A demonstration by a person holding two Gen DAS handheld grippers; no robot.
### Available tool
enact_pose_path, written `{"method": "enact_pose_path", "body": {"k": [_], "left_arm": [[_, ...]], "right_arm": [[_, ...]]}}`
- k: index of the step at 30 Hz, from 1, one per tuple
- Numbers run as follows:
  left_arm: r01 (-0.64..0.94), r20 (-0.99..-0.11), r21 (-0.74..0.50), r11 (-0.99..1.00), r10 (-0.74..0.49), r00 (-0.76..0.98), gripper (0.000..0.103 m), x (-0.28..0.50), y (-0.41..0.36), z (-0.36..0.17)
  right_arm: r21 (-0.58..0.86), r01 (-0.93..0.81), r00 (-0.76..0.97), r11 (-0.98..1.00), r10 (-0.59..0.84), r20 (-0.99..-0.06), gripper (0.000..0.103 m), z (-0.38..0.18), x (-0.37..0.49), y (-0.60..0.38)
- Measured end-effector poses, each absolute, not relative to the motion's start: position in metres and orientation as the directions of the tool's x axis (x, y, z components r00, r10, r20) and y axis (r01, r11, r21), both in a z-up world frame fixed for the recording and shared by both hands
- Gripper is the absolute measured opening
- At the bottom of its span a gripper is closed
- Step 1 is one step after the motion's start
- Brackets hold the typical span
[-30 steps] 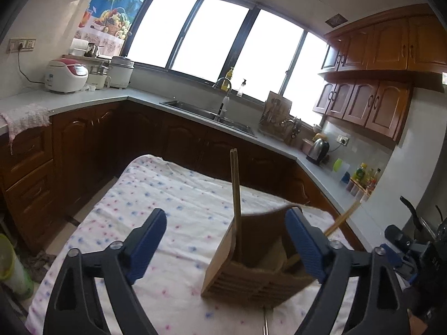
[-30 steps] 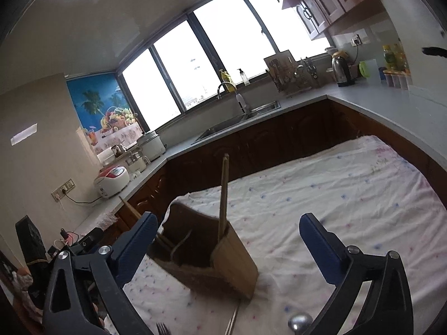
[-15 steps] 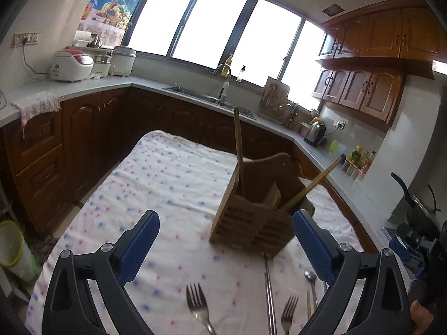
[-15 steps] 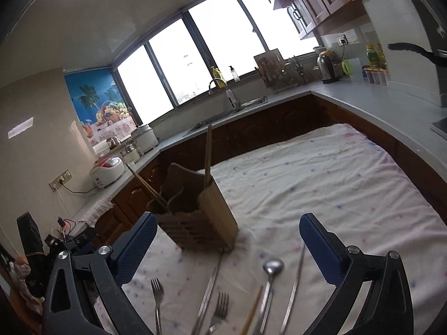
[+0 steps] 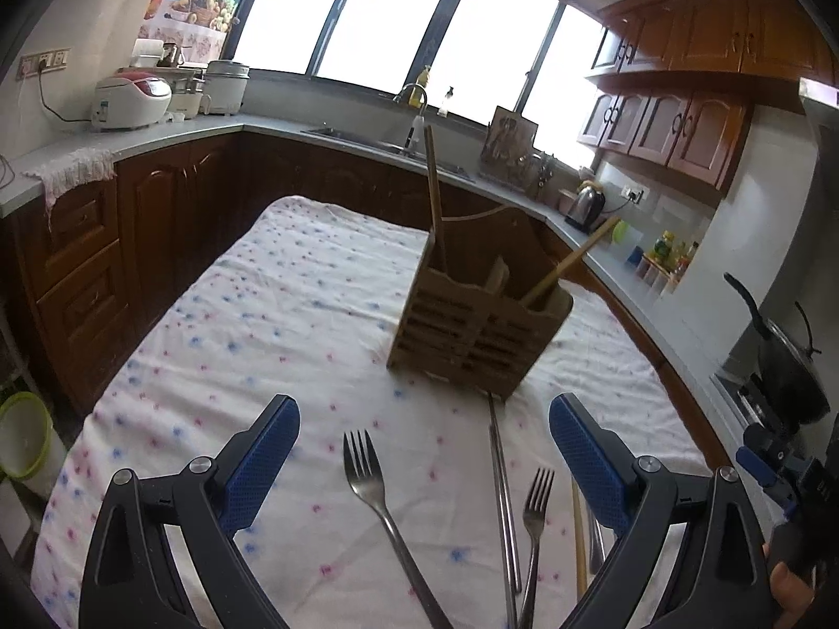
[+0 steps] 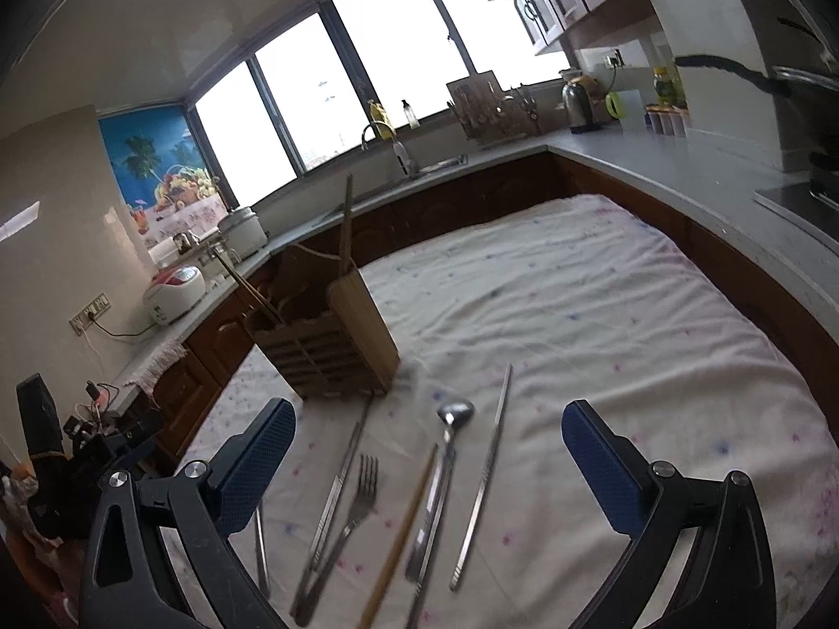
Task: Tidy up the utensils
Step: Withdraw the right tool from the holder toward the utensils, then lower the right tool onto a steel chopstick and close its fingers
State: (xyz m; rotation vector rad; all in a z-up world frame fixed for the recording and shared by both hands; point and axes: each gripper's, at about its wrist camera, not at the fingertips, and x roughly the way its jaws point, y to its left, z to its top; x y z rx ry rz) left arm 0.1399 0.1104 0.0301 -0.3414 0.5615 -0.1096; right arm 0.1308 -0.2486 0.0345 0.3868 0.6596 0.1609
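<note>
A table under a white cloth w/ pink and blue flecks (image 5: 293, 304) is seen from both wrist views; its far edge is met by dark wood cabinets, and grey countertop (image 6: 681, 173) is run along the right side and far end. Bare cloth is left wide on the left half in the left view and on the right half in the right view; no items are laid there.

A slatted light-wood utensil caddy w/ compartments (image 5: 472, 330) is stood upright on the cloth, mid-table, beyond both grippers. Two wooden sticks are held in it: one near upright (image 5: 435, 199), one leaned to the right (image 5: 571, 262).

On the cloth just before the caddy, utensils are laid roughly parallel: a steel fork (image 5: 367, 477) apart on the left, a pair of steel chopsticks (image 5: 501, 487) reaching almost to the caddy's base, a second steel fork (image 5: 537, 503), a wooden chopstick (image 6: 404, 534), a steel spoon (image 6: 451, 419), and a single steel chopstick (image 6: 490, 466) farthest right.

Left gripper, blue-padded, black-framed (image 5: 423, 443): jaws are spread wide, having just been opening; nothing is clamped or touched, the first fork is seen on the cloth in the gap. Right gripper (image 6: 427, 445): jaws also spread wide, nothing gripped; spoon and chopsticks are seen on the cloth in the gap.
</note>
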Motion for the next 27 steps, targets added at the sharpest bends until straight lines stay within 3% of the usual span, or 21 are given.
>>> {"method": "enact_pose_path", "body": {"k": [27], "left_arm": [[0.036, -0.617, -0.269, 0.962, -0.201, 0.761, 0.095, 0.163, 0.068, 0.022]], "right_arm": [[0.375, 0.001, 0.731, 0.927, 0.255, -0.633, 0.102, 0.007, 0.135, -0.254]]}}
